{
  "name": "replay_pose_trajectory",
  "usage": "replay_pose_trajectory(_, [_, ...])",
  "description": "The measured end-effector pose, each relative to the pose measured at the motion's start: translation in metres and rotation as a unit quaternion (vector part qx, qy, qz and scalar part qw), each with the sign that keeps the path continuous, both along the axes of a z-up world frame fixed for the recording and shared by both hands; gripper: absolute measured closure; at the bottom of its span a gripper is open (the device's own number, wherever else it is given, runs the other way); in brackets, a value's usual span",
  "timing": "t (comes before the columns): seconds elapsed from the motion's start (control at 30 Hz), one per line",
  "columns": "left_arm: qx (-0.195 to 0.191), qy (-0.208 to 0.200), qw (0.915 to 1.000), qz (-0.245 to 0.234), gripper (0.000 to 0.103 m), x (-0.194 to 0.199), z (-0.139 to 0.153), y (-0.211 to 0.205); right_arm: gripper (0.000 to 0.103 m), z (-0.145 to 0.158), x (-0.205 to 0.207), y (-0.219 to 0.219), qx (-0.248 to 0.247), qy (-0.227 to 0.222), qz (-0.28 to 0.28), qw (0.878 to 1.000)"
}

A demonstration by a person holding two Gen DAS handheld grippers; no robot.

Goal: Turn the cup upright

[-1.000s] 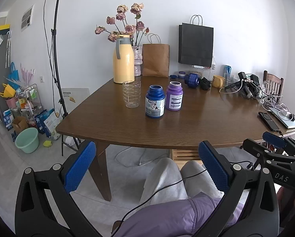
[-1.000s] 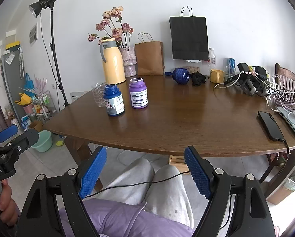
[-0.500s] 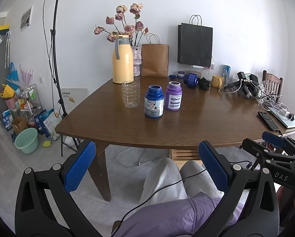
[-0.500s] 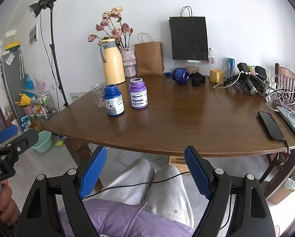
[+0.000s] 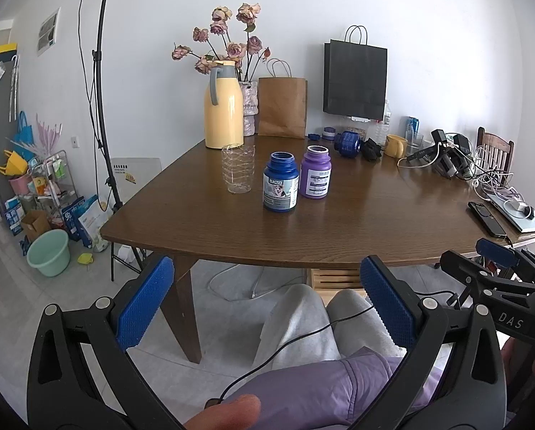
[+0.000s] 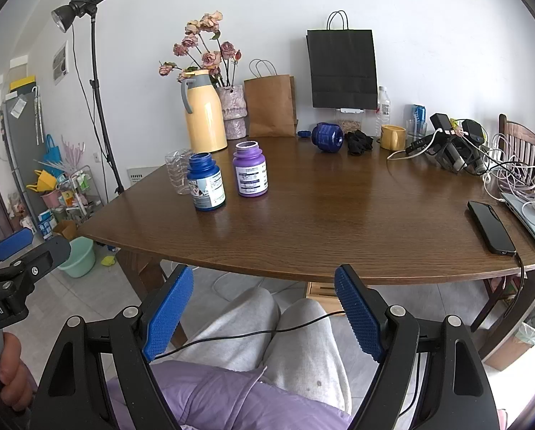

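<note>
Grippers are both spread wide and hold nothing: your left gripper [image 5: 267, 301] and right gripper [image 6: 264, 315] hang over your lap, below the table's [image 5: 339, 229] near edge. On the table, near its left edge, the clear plastic cup [image 5: 237, 168] stands just beside 2 jars, the blue jar [image 5: 280, 188] and the purple jar [image 5: 315, 172].

Ahead of the left hand-held gripper [image 5: 267, 297], on the counter [image 5: 357, 222]: cup [image 5: 237, 169] leftmost, two bottles [image 5: 280, 187] right of it.

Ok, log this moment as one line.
stage: pre-reach | left claw: open, empty | right claw: open, empty | clear cup: on table, untouched
</note>
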State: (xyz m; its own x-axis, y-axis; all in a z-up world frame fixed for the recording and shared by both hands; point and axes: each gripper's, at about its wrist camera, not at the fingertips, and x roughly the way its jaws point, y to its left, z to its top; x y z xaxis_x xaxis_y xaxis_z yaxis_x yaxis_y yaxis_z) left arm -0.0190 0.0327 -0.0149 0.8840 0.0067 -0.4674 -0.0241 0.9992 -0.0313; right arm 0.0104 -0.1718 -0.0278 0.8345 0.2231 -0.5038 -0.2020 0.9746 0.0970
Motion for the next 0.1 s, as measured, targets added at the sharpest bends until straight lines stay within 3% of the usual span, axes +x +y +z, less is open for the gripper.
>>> replay_pose_trajectory(0.1, [0.000, -0.001, 1.0000, -0.001, 0.000, -0.0017, -0.0005, 0.0000, 0.019, -0.0004, 0.0005, -0.0001, 0.000, 0.001, 0.000, 1.000])
